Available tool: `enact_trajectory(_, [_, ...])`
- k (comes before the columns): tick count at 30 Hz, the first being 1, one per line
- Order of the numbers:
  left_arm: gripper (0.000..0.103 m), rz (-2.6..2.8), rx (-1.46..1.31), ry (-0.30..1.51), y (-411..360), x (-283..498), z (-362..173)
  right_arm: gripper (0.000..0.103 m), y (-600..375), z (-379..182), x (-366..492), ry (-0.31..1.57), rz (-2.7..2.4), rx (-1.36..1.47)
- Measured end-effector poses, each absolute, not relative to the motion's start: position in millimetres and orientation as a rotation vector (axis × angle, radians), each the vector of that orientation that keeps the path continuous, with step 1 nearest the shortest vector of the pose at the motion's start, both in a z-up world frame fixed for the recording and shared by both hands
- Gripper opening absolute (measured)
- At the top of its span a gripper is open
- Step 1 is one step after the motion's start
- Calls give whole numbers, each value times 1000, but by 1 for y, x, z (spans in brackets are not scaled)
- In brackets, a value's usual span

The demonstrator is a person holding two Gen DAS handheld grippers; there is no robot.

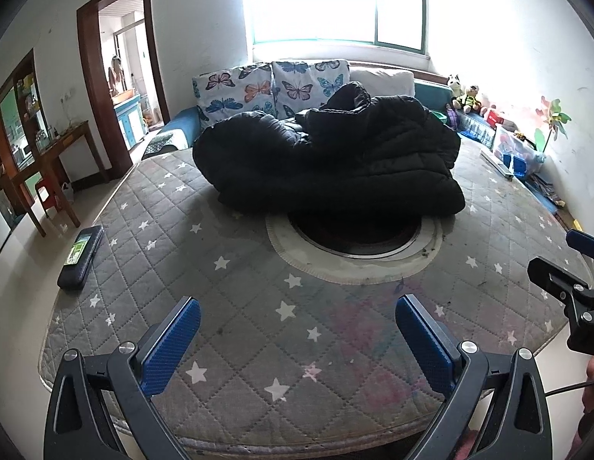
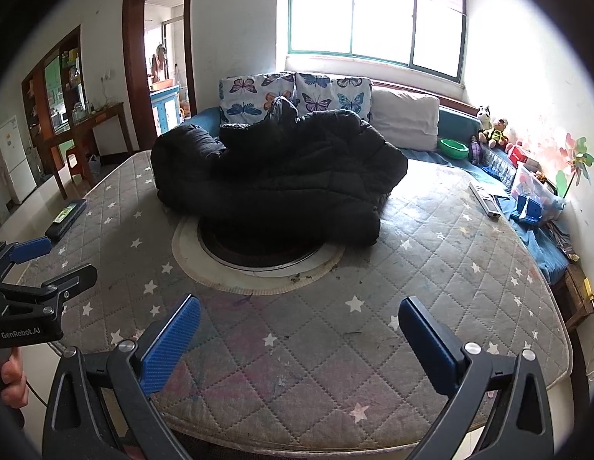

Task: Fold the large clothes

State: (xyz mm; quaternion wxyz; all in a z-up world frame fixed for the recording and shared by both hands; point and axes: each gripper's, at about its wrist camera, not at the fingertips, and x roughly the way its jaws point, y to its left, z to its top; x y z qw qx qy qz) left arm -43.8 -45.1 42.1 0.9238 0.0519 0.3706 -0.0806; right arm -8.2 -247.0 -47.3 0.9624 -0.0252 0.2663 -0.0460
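Note:
A bulky black padded coat (image 1: pixel 331 153) (image 2: pixel 273 176) lies crumpled in a heap on the far half of a table covered by a grey quilted star cover (image 1: pixel 227 276) (image 2: pixel 431 276). Its near hem overhangs a round dark opening (image 1: pixel 354 234) (image 2: pixel 258 245) in the cover. My left gripper (image 1: pixel 297 314) hovers open over the near edge, well short of the coat, nothing between its blue pads. My right gripper (image 2: pixel 300 316) is open too, equally far from the coat. Each gripper shows at the side of the other's view.
A dark phone or case (image 1: pixel 80 257) (image 2: pixel 64 217) lies at the table's left edge. Behind the table is a blue sofa with butterfly cushions (image 1: pixel 270 86) (image 2: pixel 293 92). Toys and boxes (image 2: pixel 527 188) line the right wall. A wooden desk (image 1: pixel 63 153) stands left.

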Motion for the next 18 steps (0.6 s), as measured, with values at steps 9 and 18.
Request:
enact_trajectory(9, [103, -183, 111, 777, -49, -30, 46, 103, -243, -42, -1, 542, -85, -60])
enact_trajectory(18, [103, -178, 104, 807, -48, 6, 45, 103, -235, -39, 23, 571, -64, -85])
